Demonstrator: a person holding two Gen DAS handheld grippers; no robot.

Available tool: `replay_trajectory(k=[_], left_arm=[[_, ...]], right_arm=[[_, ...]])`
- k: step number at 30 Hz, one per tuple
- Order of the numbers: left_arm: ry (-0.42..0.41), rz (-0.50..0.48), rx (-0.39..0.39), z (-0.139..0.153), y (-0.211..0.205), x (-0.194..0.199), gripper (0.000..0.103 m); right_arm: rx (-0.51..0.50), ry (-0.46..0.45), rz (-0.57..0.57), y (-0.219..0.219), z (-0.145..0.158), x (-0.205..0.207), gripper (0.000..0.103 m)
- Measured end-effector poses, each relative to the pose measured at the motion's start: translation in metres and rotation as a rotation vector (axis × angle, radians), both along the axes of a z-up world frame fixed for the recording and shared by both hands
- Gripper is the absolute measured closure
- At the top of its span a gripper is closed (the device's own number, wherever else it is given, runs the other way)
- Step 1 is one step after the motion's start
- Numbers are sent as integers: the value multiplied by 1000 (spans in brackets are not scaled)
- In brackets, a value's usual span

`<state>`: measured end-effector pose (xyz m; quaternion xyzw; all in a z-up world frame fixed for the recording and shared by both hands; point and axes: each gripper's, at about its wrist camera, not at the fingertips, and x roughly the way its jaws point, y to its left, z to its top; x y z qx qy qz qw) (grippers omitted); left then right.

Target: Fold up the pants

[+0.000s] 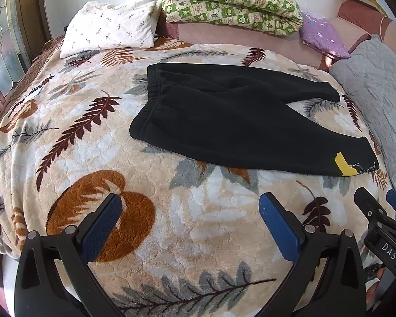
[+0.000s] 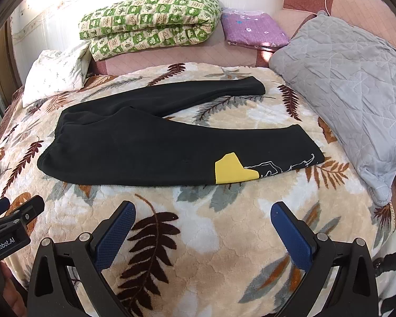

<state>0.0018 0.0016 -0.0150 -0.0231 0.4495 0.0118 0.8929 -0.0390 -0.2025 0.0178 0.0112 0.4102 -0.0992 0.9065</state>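
Black pants (image 1: 224,121) lie flat on a leaf-patterned blanket (image 1: 92,142), waistband to the left, both legs spread to the right. The near leg has a yellow patch (image 1: 343,167) by its cuff. They also show in the right wrist view (image 2: 145,148) with the yellow patch (image 2: 232,170). My left gripper (image 1: 190,208) is open and empty, above the blanket short of the pants. My right gripper (image 2: 203,216) is open and empty, also short of the pants; it shows at the right edge of the left wrist view (image 1: 380,200). The left gripper shows at the left edge of the right wrist view (image 2: 15,206).
A grey quilted pillow (image 2: 351,95) lies right of the pants. A white pillow (image 1: 111,29), a folded green quilt (image 1: 229,2) and a purple folded cloth (image 1: 322,37) sit at the back. The blanket (image 2: 211,251) drops off at the bed's left edge.
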Motion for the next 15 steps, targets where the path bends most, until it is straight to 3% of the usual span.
replay_trajectory(k=[15], left_arm=[[-9, 8, 23, -1, 3, 1, 0]], right_arm=[[9, -5, -6, -4, 0, -1, 0]])
